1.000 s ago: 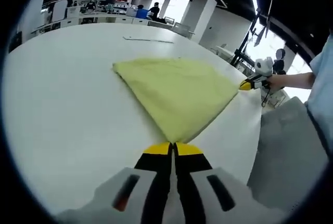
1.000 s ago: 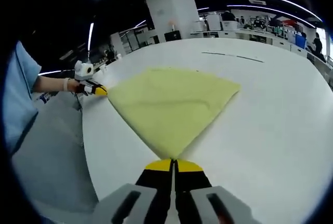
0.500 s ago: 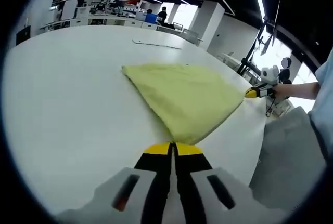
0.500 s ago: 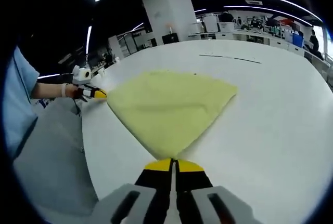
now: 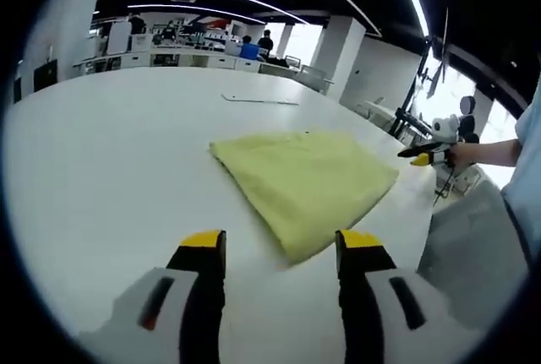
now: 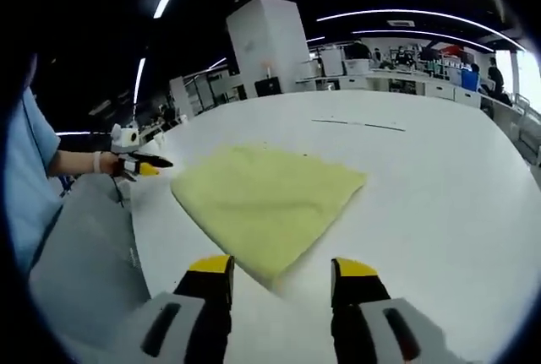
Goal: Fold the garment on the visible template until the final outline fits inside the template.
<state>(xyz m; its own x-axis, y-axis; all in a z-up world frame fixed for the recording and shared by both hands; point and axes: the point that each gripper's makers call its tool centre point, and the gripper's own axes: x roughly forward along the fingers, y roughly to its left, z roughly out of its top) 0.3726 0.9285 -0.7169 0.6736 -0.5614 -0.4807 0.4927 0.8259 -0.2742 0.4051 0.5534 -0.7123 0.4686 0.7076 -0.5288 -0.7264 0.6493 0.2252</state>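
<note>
Fingers spread on left gripper (image 5: 275,250) and right gripper (image 6: 279,273), nothing pinched. Folded yellow garment (image 5: 306,182) flat on white table (image 5: 110,170), near corner pointing between the jaws, long axis running away across the tabletop.

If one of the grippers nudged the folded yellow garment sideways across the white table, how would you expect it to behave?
The yellow garment lies flat in soft folded layers, so it would probably bunch or wrinkle rather than slide as one piece. It looks thin, so likely light. Lifted by one corner, it would probably droop and unfold. The white table looks smooth, so some sliding is possible.
</note>
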